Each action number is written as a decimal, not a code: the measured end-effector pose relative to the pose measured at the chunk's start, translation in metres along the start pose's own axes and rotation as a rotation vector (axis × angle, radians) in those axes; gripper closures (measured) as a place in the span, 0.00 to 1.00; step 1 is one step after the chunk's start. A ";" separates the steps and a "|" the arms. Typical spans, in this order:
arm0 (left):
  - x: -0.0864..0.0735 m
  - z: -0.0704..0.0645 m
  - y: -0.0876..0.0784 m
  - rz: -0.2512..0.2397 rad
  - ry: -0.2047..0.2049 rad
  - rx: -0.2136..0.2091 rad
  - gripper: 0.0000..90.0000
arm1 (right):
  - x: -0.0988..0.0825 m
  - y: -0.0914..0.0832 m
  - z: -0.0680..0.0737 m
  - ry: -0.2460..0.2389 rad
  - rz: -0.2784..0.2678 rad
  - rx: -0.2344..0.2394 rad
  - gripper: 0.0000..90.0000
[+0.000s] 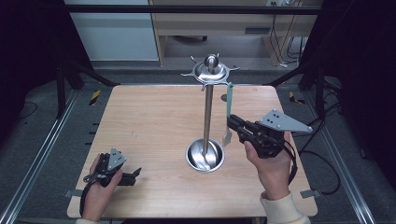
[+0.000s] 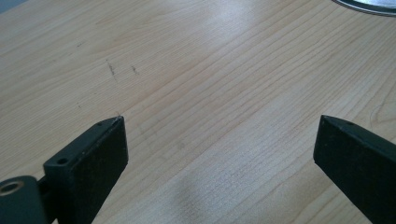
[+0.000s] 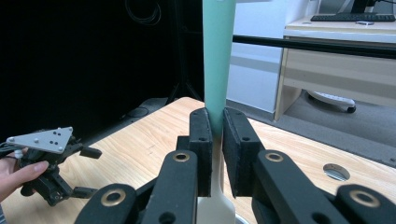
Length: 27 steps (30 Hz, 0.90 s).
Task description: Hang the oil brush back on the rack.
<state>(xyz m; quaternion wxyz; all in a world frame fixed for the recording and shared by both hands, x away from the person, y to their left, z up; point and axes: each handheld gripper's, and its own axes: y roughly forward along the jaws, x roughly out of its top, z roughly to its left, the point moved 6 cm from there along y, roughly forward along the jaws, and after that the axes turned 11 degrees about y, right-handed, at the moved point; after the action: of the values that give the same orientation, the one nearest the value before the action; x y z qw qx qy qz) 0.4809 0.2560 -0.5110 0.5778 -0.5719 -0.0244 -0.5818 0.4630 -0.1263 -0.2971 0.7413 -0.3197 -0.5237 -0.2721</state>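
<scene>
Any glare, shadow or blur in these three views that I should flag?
High view: sharp, with glare on the steel bowl and the rack's top disc, dark surroundings. Left gripper view: a bright sheen on the table, a soft shadow near the bottom, the left tool crisp. Right gripper view: the right tool grips a green-handled utensil; its left background is nearly black.

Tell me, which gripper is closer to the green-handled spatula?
The right. The right gripper has its jaws shut on the spatula handle beside the metal stand. The left gripper rests near the table's front left corner, jaws open.
</scene>
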 end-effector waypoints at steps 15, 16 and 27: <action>0.000 0.000 0.000 0.001 -0.002 -0.002 0.03 | 0.001 -0.001 0.001 -0.030 0.019 -0.021 1.00; 0.000 0.000 0.000 0.001 -0.001 -0.002 0.03 | 0.002 -0.002 0.000 -0.033 0.022 -0.027 1.00; 0.000 0.000 0.000 0.003 0.002 -0.003 0.03 | 0.007 -0.019 -0.013 -0.063 0.063 -0.104 0.91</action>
<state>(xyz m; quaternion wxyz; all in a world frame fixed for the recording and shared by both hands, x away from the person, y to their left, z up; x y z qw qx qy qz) 0.4807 0.2559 -0.5112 0.5780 -0.5721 -0.0220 -0.5815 0.4590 -0.1495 -0.2899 0.7150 -0.3825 -0.5215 -0.2655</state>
